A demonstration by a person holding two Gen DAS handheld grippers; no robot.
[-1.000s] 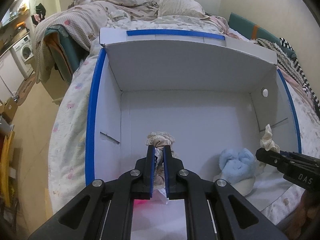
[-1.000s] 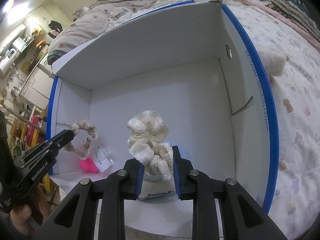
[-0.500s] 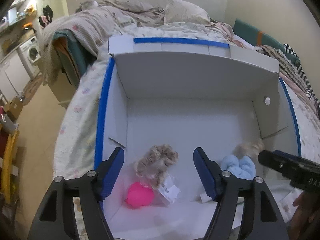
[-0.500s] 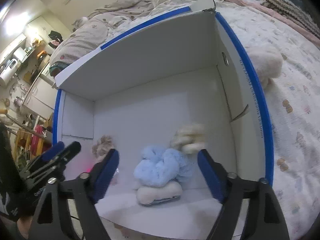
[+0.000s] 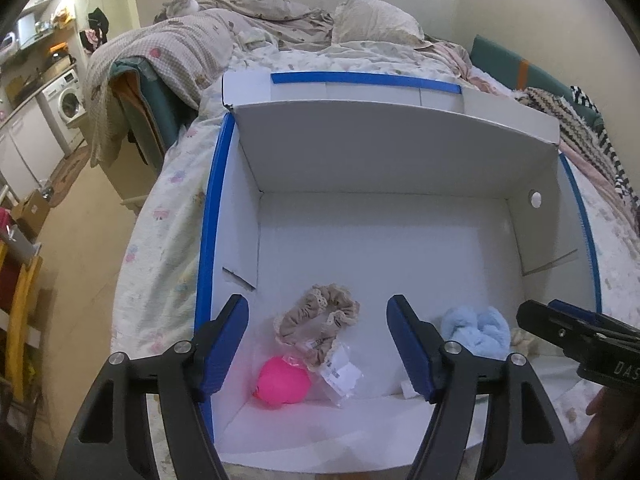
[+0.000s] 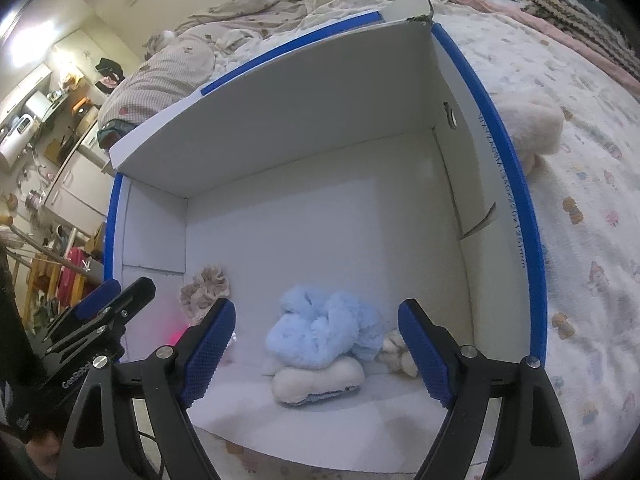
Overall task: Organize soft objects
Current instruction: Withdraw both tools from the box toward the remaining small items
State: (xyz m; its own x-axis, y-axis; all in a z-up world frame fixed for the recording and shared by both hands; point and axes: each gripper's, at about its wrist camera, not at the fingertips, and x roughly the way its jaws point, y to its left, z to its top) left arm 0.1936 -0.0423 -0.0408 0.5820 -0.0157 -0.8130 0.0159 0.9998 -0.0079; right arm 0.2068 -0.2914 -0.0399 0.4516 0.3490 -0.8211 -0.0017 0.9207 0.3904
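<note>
A white box with blue edges (image 5: 400, 152) (image 6: 304, 128) lies open on the bed. Inside, a beige scrunchie (image 5: 316, 322) (image 6: 206, 290) rests near a pink ball (image 5: 283, 385). A fluffy blue scrunchie (image 5: 476, 330) (image 6: 324, 326) sits on a white pad (image 6: 318, 380). A cream scrunchie (image 6: 396, 350) (image 5: 522, 338) lies just right of the blue one. My left gripper (image 5: 318, 346) is open and empty above the beige scrunchie. My right gripper (image 6: 316, 350) is open and empty above the blue one.
A pale pink plush (image 6: 528, 128) lies on the patterned sheet right of the box. Crumpled bedding and a pillow (image 5: 376, 20) lie behind it. The bed's left edge drops to the floor, with a washing machine (image 5: 70, 100) far left.
Both grippers opened and let go: the beige scrunchie fell by the pink ball, the cream scrunchie fell beside the blue one. Both grippers pulled back and up.
</note>
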